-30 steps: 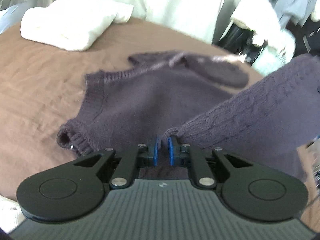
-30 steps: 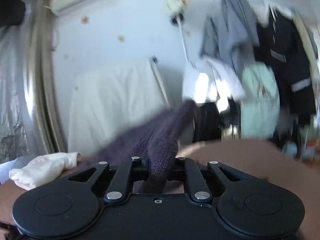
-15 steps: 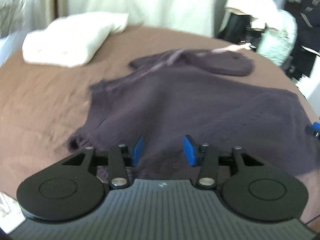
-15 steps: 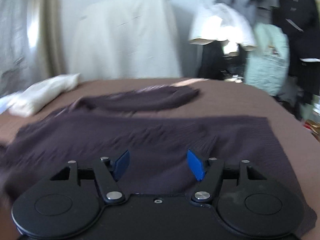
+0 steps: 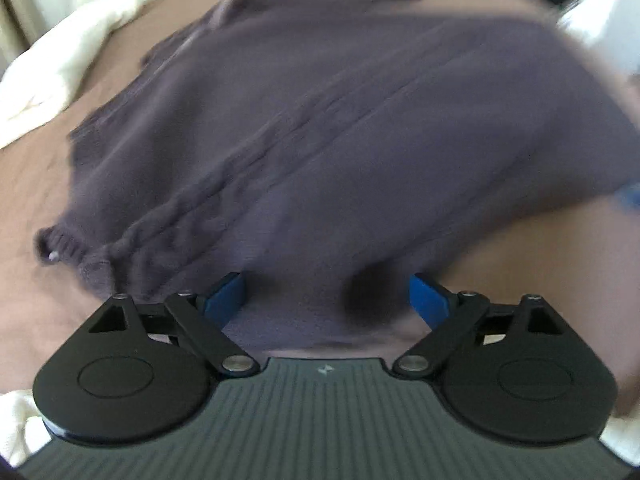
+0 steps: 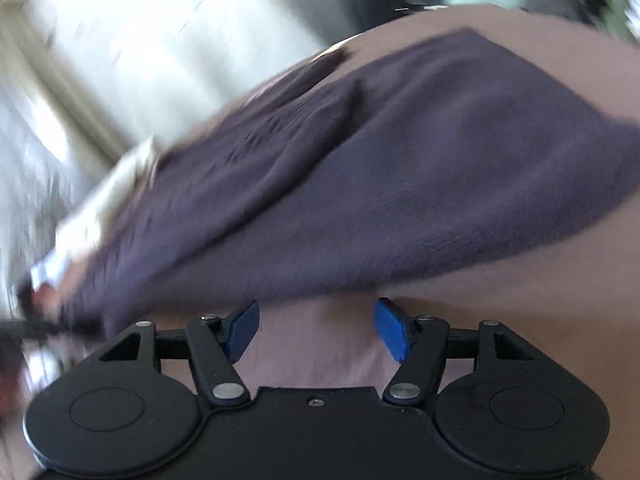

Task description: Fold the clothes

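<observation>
On the brown bed, a purple knit sweater spread flat, soft, limp, seemingly light, best pinched at ribbed hem or cuff; left gripper jaws opening over its near edge, right gripper jaws wide, empty.

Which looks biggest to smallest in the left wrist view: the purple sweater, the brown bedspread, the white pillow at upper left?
1. purple sweater, filling most of the frame.
2. brown bedspread, mostly hidden under the sweater, so its rank is unsure.
3. white pillow, cropped at the edge and farther off.
</observation>
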Motion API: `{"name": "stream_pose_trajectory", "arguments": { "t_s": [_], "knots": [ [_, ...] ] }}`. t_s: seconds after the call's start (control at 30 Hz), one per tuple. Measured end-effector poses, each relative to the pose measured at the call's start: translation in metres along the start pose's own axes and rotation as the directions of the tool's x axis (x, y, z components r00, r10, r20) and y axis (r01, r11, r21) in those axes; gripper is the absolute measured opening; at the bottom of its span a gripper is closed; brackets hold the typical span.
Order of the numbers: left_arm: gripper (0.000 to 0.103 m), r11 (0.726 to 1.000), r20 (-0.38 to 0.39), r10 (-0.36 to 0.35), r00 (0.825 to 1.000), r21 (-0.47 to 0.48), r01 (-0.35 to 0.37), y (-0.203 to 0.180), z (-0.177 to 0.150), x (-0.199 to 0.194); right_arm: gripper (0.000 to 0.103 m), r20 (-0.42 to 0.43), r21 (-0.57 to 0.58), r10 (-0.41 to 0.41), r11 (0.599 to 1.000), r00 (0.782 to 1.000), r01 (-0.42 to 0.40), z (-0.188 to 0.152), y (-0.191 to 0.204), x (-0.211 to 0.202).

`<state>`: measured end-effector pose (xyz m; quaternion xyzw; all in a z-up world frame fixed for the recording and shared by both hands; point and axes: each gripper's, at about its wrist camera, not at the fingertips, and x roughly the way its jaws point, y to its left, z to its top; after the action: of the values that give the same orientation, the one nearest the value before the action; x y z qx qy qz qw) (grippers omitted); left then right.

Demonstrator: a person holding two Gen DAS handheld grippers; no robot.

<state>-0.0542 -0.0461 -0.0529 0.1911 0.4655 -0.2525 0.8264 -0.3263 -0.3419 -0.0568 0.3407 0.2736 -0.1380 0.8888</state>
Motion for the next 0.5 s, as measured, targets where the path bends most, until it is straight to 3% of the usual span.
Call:
{"name": "stream_pose_trajectory", "arguments": {
  "t_s": [0.03, 0.07, 0.1, 0.13, 0.2, 0.27, 0.33, 0.43, 0.47, 0.5],
  "knots": [
    [0.056, 0.999, 0.03, 0.051, 0.998, 0.017, -0.052, -0.002, 0.002, 0.002, 0.069, 0.048, 0.048, 0.014, 0.999, 0.999, -0.016, 0.003, -0.005, 0.003],
    [0.046, 0.997, 0.068, 0.073, 0.995, 0.026, -0.075, -0.002, 0.004, -0.002, 0.069, 0.085, 0.076, 0.008, 0.997, 0.996, -0.015, 0.006, -0.007, 0.004],
    [0.025, 0.995, 0.101, 0.09, 0.991, 0.027, -0.093, -0.003, 0.006, -0.006, 0.069, 0.121, 0.096, -0.019, 0.995, 0.993, 0.007, 0.011, -0.01, 0.005],
    [0.02, 0.993, 0.128, 0.108, 0.986, 0.03, -0.113, -0.004, 0.007, -0.011, 0.067, 0.152, 0.107, -0.08, 0.992, 0.985, 0.064, 0.018, -0.011, 0.006],
    [0.019, 0.985, 0.152, 0.157, 0.976, 0.042, -0.165, -0.011, 0.006, -0.015, 0.035, 0.198, 0.105, -0.207, 0.976, 0.958, 0.19, 0.029, -0.013, 0.003],
    [0.015, 0.979, 0.173, 0.193, 0.966, 0.025, -0.201, -0.021, 0.001, -0.022, 0.029, 0.244, 0.114, -0.282, 0.958, 0.928, 0.262, 0.035, -0.017, -0.003],
    [0.012, 0.976, 0.198, 0.213, 0.957, -0.006, -0.216, -0.028, -0.004, -0.031, 0.024, 0.285, 0.127, -0.291, 0.956, 0.913, 0.265, 0.033, -0.025, -0.013],
    [0.009, 0.972, 0.235, 0.234, 0.944, -0.038, -0.231, -0.029, -0.008, -0.038, 0.024, 0.276, 0.142, -0.342, 0.939, 0.898, 0.313, 0.029, -0.039, -0.014],
    [0.009, 0.971, 0.251, 0.239, 0.938, -0.051, -0.233, -0.025, -0.007, -0.041, 0.019, 0.278, 0.152, -0.359, 0.932, 0.891, 0.328, 0.028, -0.044, -0.015],
    [0.009, 0.972, 0.267, 0.235, 0.935, -0.078, -0.223, -0.019, -0.008, -0.048, 0.008, 0.294, 0.151, -0.36, 0.932, 0.885, 0.329, 0.032, -0.045, -0.019]
  ]
}}
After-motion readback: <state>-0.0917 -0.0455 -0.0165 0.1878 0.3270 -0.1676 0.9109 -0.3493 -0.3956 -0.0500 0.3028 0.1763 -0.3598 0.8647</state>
